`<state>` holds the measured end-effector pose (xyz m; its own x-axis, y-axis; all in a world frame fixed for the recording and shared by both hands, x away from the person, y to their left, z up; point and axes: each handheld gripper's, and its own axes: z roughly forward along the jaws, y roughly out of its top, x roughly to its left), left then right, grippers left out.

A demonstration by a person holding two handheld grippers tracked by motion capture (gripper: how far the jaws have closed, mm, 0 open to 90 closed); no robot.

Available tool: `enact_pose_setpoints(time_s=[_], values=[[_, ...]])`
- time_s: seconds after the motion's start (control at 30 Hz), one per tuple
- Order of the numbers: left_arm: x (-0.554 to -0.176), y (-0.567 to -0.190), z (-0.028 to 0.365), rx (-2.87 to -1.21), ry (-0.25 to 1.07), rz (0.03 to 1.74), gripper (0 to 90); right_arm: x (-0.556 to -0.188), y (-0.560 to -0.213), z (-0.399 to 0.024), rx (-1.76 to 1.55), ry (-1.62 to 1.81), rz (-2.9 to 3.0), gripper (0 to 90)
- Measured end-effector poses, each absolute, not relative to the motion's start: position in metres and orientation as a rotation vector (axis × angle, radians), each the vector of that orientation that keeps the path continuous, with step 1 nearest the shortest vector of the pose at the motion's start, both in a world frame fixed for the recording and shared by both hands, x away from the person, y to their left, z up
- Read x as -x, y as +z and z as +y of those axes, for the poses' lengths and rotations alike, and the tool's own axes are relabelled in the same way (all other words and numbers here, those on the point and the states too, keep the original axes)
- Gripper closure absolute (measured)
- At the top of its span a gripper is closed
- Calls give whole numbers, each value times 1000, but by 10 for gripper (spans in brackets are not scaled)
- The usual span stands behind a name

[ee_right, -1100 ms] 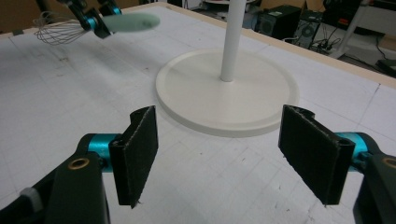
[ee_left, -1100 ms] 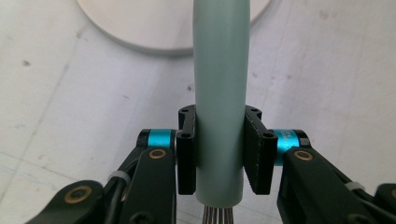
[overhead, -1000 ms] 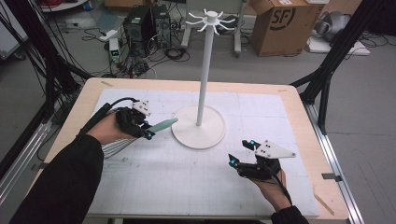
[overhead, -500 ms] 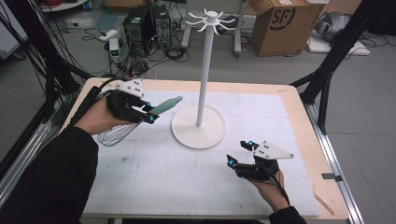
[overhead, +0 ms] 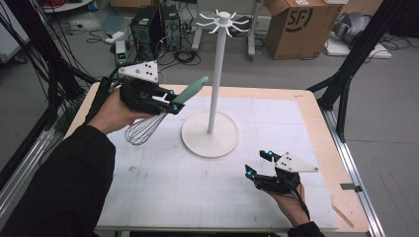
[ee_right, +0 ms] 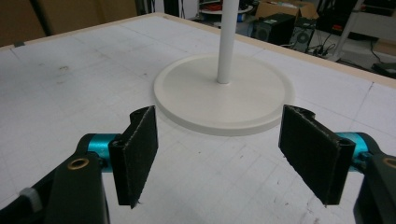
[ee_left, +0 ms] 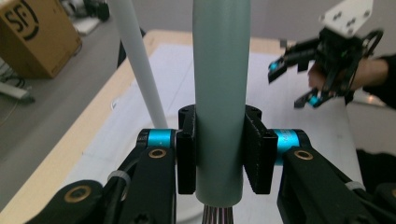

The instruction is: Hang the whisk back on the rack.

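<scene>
I have the whisk (overhead: 163,113) clamped in my left gripper (overhead: 170,104), the two black jaws pressed flat against either side of its pale green handle (ee_left: 219,93), with the wire strands just showing below the pads. In the high view the whisk is lifted clear of the table (overhead: 306,101), over its far left part, the handle tilted up and to the right toward the white stand (overhead: 216,74) and the wire head (overhead: 143,131) hanging down beneath my hand. The handle's tip is close to the pole but not touching it, and well below the ring of hooks (overhead: 223,19) at the top. My right gripper (overhead: 257,165) rests low over the near right part of the table with its jaws spread wide and nothing between them, aimed at the stand's round base (ee_right: 224,93). As I judge it, the pickup is done and the carry is partway: the whisk is secured and off the surface, yet nothing hangs on the stand. What is left is to raise the handle to hook height, catch it on one of the arms, and let go. I cannot see a loop or hole at the handle's end, so how it will hang I cannot tell.
</scene>
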<state>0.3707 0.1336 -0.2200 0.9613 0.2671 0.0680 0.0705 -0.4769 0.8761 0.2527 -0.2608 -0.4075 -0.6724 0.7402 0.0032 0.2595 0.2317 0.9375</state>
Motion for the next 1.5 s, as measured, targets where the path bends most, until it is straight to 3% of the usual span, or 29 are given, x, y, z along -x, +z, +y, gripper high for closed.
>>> enact_pose_setpoints(time_s=[0.67,1.23,1.5], values=[[-391,-192,109,-1707,45,241,695,-247,-407,-269,-919,1464,2023,275],[-425,-207,116,-1580,-96,211,694,-245,-408,-274,-949,1413,2011,276],[-427,-213,95,-1577,-140,171,694,-247,-408,-271,-958,1394,2017,277]])
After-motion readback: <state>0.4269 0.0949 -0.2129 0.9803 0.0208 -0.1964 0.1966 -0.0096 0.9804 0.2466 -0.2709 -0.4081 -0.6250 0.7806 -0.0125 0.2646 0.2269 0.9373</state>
